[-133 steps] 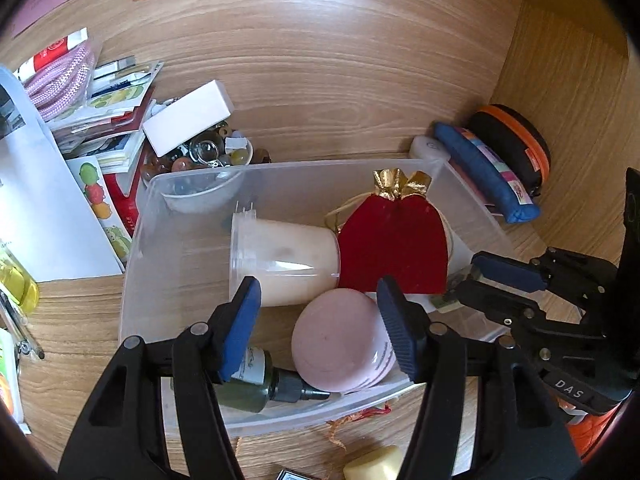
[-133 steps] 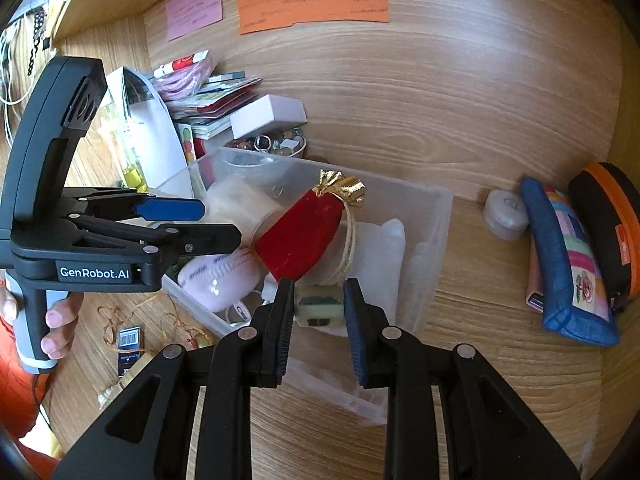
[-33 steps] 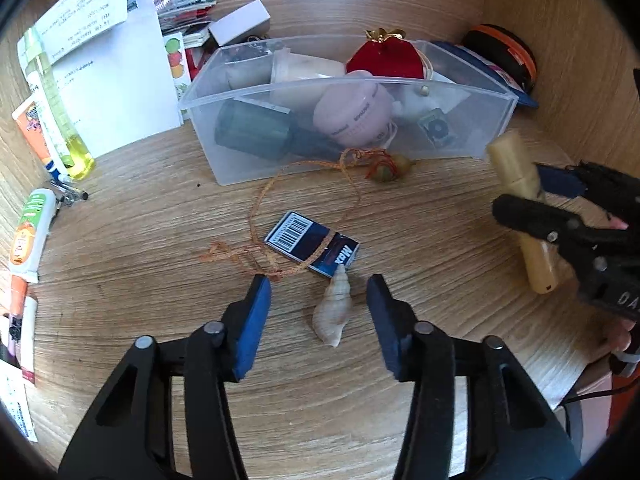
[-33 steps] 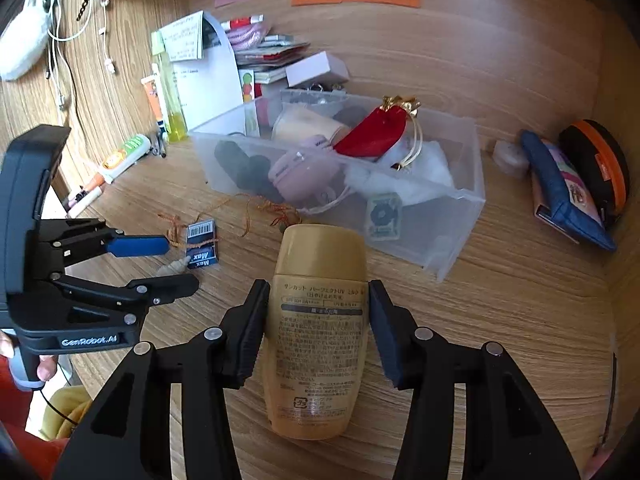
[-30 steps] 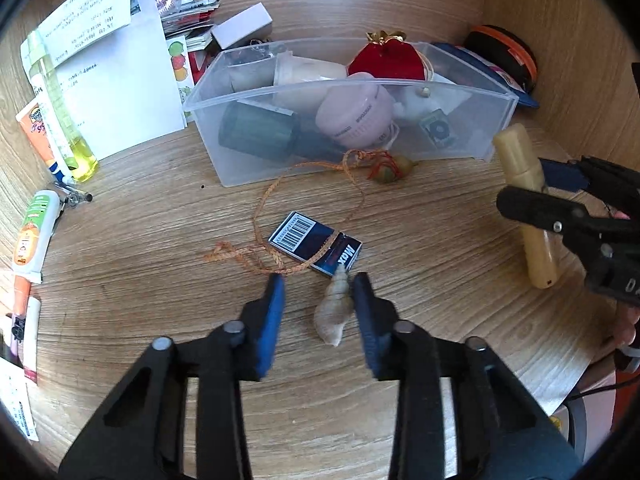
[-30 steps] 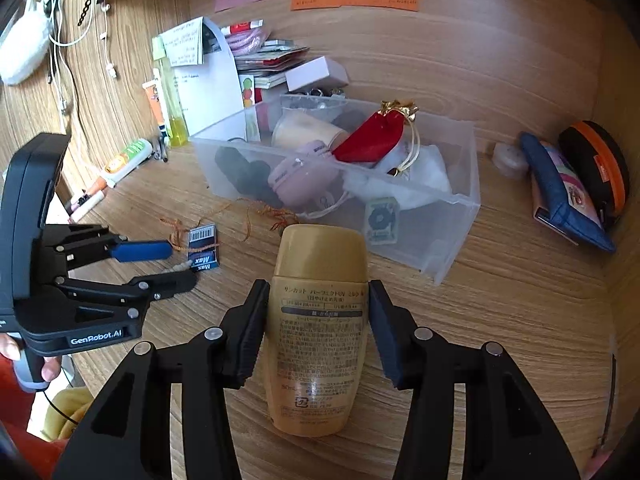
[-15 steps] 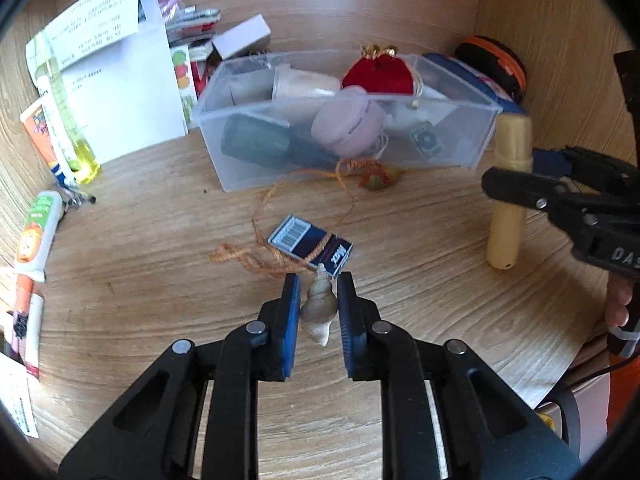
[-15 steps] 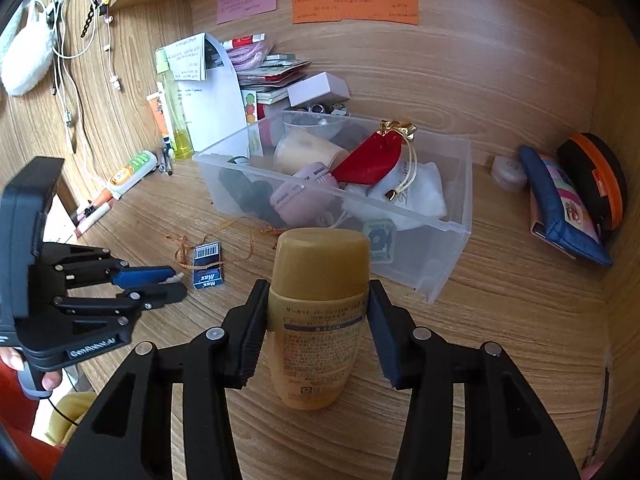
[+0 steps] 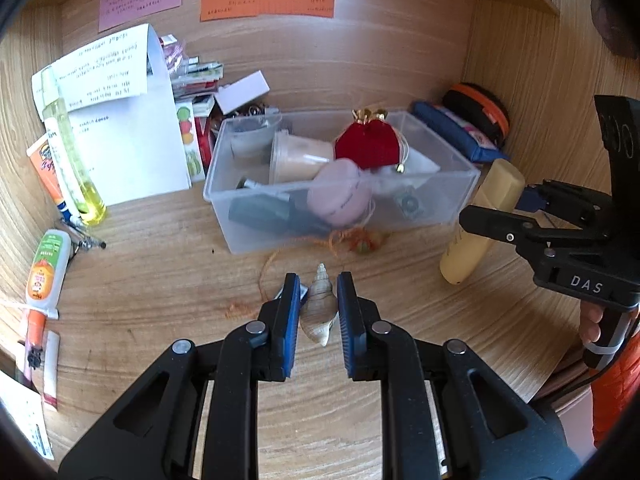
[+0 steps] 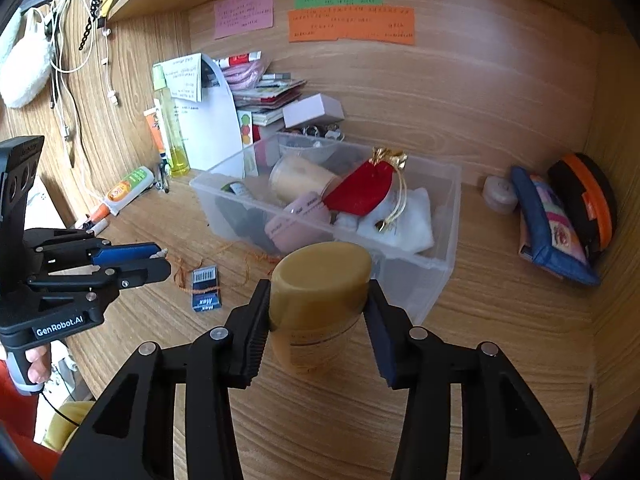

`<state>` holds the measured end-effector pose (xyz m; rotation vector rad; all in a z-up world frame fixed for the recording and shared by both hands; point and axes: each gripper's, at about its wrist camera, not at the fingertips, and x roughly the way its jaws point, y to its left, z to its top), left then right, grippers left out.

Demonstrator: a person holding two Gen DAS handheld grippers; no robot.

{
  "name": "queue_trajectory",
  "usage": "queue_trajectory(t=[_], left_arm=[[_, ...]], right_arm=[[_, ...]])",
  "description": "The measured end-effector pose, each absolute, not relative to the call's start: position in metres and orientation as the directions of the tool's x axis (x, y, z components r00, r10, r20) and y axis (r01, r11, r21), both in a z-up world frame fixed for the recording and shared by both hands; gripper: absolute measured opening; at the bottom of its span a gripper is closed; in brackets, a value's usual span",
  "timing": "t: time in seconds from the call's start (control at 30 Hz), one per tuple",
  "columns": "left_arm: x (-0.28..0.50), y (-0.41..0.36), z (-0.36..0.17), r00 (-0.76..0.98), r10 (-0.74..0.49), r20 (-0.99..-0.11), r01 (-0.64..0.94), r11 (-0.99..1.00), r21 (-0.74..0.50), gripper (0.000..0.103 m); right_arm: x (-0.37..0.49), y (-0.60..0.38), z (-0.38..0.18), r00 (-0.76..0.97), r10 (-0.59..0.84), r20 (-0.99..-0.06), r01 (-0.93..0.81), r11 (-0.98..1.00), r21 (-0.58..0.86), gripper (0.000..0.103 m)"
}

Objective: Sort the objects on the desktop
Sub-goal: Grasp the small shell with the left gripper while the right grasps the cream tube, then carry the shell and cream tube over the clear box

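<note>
My left gripper (image 9: 319,298) is shut on a pale spiral seashell (image 9: 319,306) and holds it above the desk, in front of the clear plastic bin (image 9: 452,194). My right gripper (image 10: 318,304) is shut on a tan lotion bottle (image 10: 318,280), held near upright at the bin's right front corner (image 10: 424,280); the bottle also shows in the left wrist view (image 9: 482,222). The bin holds a red pouch (image 9: 368,148), a pink round case (image 9: 340,198), a cream cup and a dark bottle.
A blue staple box (image 10: 206,288) and orange string (image 9: 356,240) lie on the desk in front of the bin. Glue tubes (image 9: 44,276), a yellow bottle and papers stand left. Pencil cases (image 10: 556,216) lean at the right wall.
My left gripper closed on the seashell and lifted it off the desk. My right gripper tipped the lotion bottle upright and brought it closer to the bin.
</note>
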<state>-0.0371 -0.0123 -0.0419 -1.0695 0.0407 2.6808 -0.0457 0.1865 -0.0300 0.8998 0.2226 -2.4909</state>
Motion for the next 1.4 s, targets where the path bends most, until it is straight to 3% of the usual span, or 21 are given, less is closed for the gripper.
queue_trajectory(t=[0.87, 1.4], left_arm=[[-0.114, -0.044, 0.006, -0.727, 0.287, -0.624, -0.261, -0.956, -0.136, 0.018], [-0.200, -0.044, -0.024, -0.669, 0.221, -0.710, -0.185, -0.974, -0.129, 0.018]], right_arm=[[-0.107, 0.202, 0.031, -0.746, -0.381, -0.546, 0.460, -0.888, -0.010, 0.042], [-0.166, 0.210, 0.002, -0.728, -0.313, -0.610, 0.417, -0.908, -0.032, 0.042]])
